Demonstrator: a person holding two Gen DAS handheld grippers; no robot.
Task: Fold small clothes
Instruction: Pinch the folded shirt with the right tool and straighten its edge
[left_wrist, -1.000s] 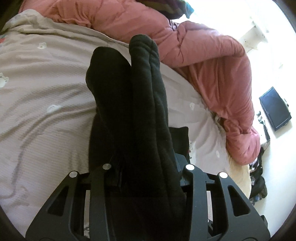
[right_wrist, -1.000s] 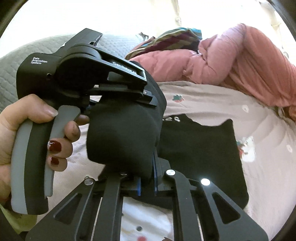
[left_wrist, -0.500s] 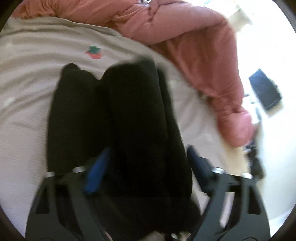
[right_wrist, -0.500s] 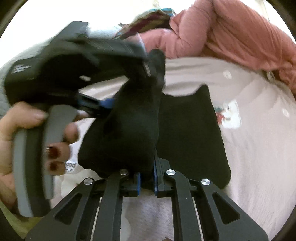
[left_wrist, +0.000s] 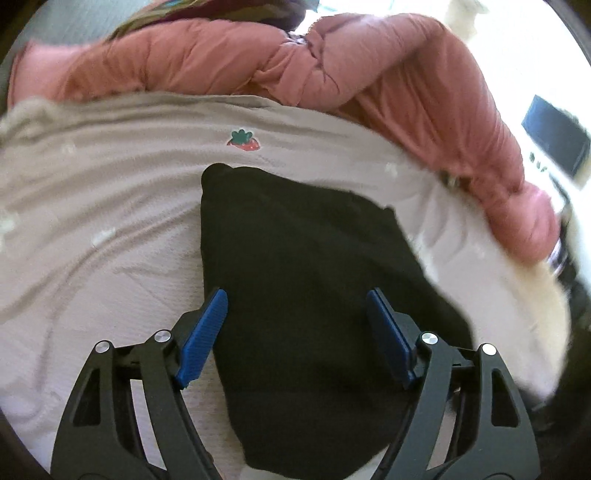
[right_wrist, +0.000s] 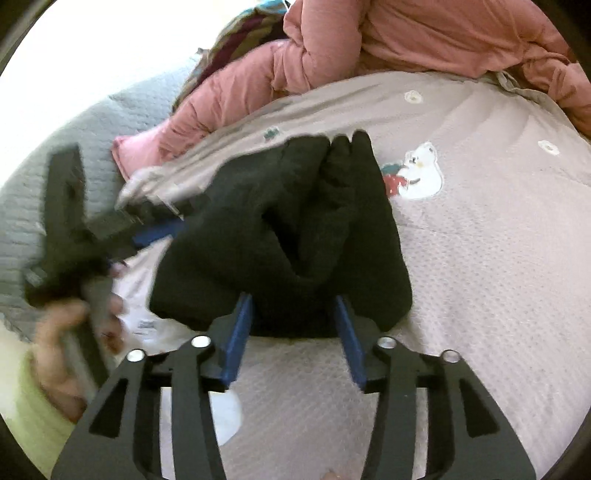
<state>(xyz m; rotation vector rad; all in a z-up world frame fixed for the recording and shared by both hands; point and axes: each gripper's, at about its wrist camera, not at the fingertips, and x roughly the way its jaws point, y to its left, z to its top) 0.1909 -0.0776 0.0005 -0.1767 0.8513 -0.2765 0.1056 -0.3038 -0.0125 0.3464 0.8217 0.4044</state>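
- The black garment lies on the beige bedsheet, bunched into thick folds, just below the strawberry print in the left wrist view.
- The left gripper has its blue-padded fingers spread wide on either side of the garment's near part, one pad at each flank, clamping nothing.
- The right gripper also stands parted, its blue pads at the near edge of the garment's rolled hump; whether the pads touch the cloth cannot be told.
- In the right wrist view the left gripper appears blurred at the garment's left side, held by the person's left hand.
- A pink puffy quilt is heaped along the far edge of the bedsheet, beyond the garment.
- A polar-bear-and-strawberry print sits on the sheet just right of the garment's far end.
- A grey quilted cover lies to the far left of the garment.
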